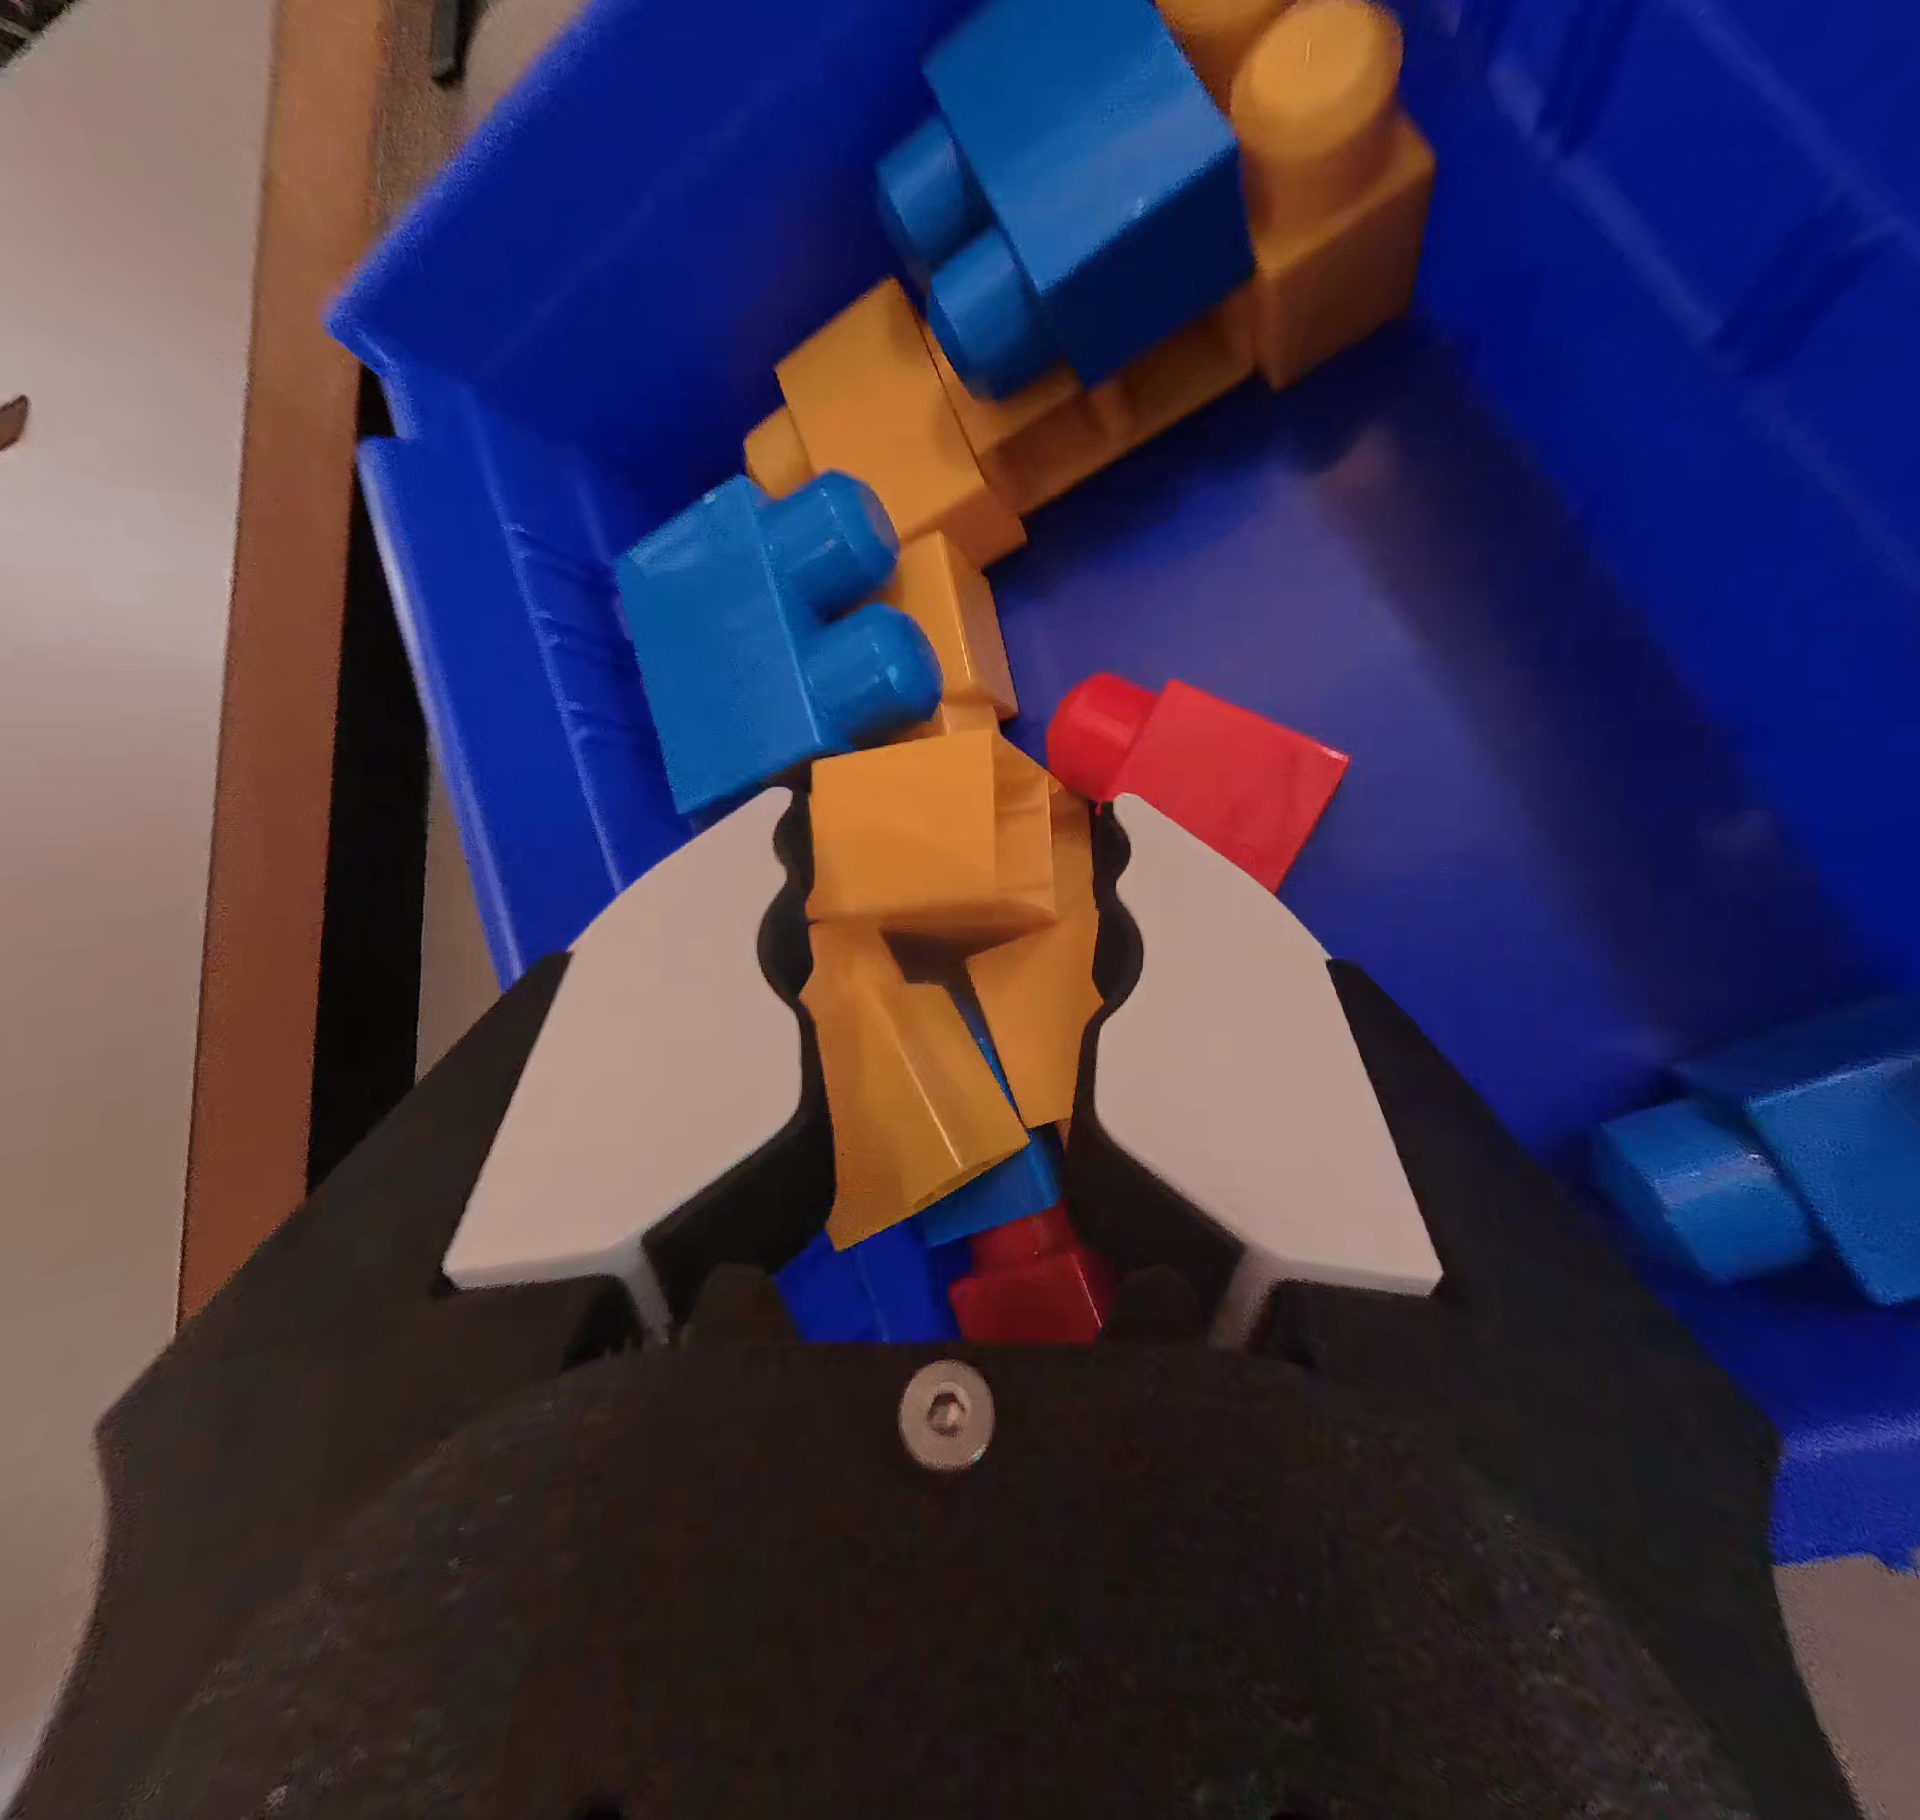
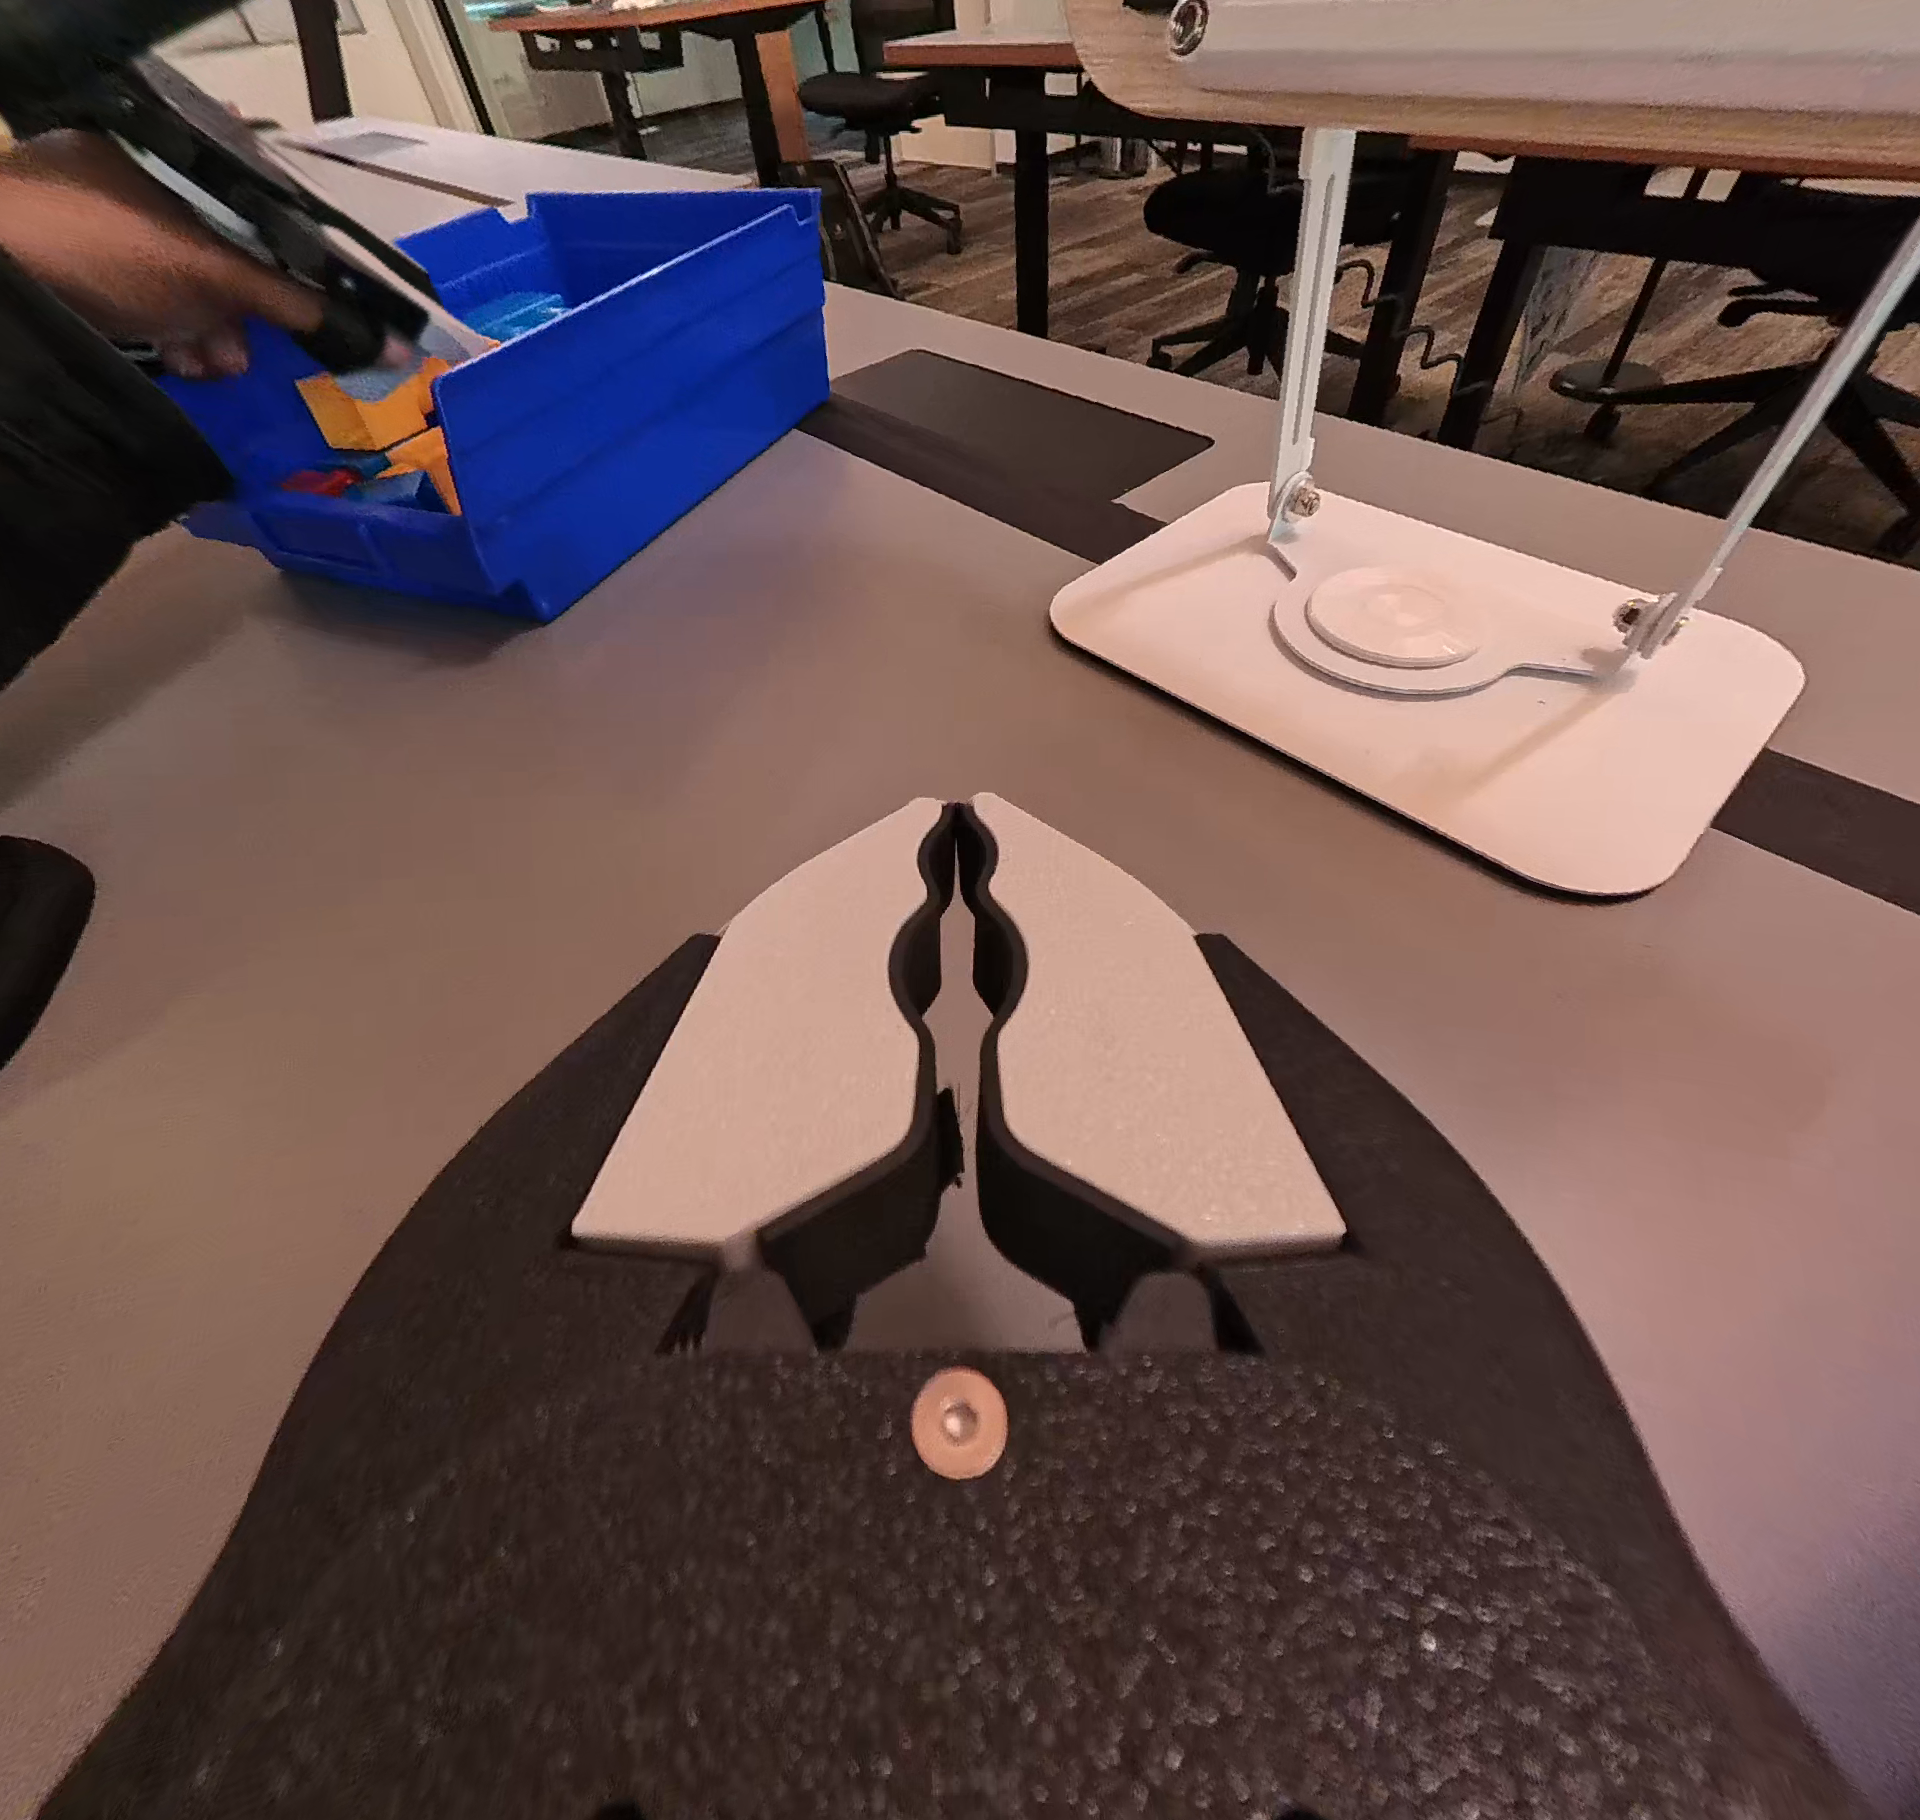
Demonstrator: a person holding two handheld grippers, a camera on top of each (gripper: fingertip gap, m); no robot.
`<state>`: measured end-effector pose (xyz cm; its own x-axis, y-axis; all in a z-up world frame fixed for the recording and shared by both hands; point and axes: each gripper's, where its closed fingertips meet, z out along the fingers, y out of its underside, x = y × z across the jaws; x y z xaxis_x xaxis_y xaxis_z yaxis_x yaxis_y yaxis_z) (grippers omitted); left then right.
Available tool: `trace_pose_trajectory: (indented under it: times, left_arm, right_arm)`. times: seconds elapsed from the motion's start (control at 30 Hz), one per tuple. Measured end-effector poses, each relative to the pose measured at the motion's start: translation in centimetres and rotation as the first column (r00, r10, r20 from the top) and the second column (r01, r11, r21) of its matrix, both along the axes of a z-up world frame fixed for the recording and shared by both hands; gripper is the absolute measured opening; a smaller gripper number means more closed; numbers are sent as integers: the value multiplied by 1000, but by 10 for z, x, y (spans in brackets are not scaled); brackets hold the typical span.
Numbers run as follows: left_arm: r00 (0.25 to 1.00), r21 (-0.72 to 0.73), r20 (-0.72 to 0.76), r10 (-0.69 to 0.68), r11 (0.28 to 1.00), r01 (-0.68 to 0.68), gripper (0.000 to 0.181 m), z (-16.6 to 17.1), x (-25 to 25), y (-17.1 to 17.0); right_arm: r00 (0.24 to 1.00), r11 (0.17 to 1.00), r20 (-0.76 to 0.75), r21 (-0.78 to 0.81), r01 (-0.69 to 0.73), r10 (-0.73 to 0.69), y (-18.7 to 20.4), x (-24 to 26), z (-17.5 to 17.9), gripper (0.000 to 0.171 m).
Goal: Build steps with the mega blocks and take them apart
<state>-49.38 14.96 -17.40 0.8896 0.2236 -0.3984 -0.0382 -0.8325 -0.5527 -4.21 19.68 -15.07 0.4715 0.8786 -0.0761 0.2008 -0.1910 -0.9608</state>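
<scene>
Down inside the blue bin (image 1: 1558, 627), the left gripper (image 1: 945, 814) clamps a yellow block (image 1: 914, 845), both finger pads pressed on its sides. That block belongs to a yellow stepped stack (image 1: 935, 461) whose long axis runs away from the camera toward the bin's far corner, ending in two upright yellow studs (image 1: 1288, 56). Two blue blocks (image 1: 1091, 181) lie on their sides against the yellow run, one with studs pointing right, the farther one with studs pointing left. A red block (image 1: 1216, 773) lies on the bin floor, stud leftward. The right gripper (image 2: 961, 809) hovers over the grey table (image 2: 520, 835), fingertips together, holding nothing, well apart from the bin (image 2: 644, 368), with a white stand (image 2: 1455, 731) nearby.
</scene>
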Motion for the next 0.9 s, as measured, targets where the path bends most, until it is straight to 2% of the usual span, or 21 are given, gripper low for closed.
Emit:
trace_pose_trajectory:
  times: [0.07, 0.17, 0.37, 0.5, 0.63, 0.73, 0.83, 0.9]
  left_arm:
    - [999, -44, -41, 7, 999, -9, 50, -9, -4, -1]
    - [990, -62, -138, 8, 998, -16, 26, -4, -11, -2]
    - [977, -58, -213, 7, 998, -20, 3, 6, -18, -6]
    - [979, 5, -203, 3, 1000, -2, 3, 18, -16, -4]
    - [983, 171, -185, 7, 985, 25, 3, 51, -11, 0]
    - [993, 447, -93, -72, 888, 106, 3, 99, 16, 12]
    - [961, 698, 8, -278, 689, 194, 3, 151, 62, 20]
    - [898, 811, 65, -434, 547, 206, 3, 178, 96, 21]
  right_arm:
    - [1000, 1000, 4, -1, -7, 7, -1, -1, -1, 0]
    - [1000, 1000, 7, -1, -14, 14, -2, -1, -1, 0]
    - [1000, 1000, 10, 2, -17, 17, -3, -2, -1, 0]
    - [1000, 1000, 9, 8, -14, 14, -2, -1, 0, 0]
    - [1000, 1000, 4, 13, -12, 12, -1, 0, 1, 0]
    - [1000, 999, -14, 25, -23, 24, -3, -1, 4, 0]
    - [998, 998, -49, 41, -47, 49, -7, -3, 11, 0]
    - [994, 996, -84, 52, -67, 71, -11, -4, 18, 1]
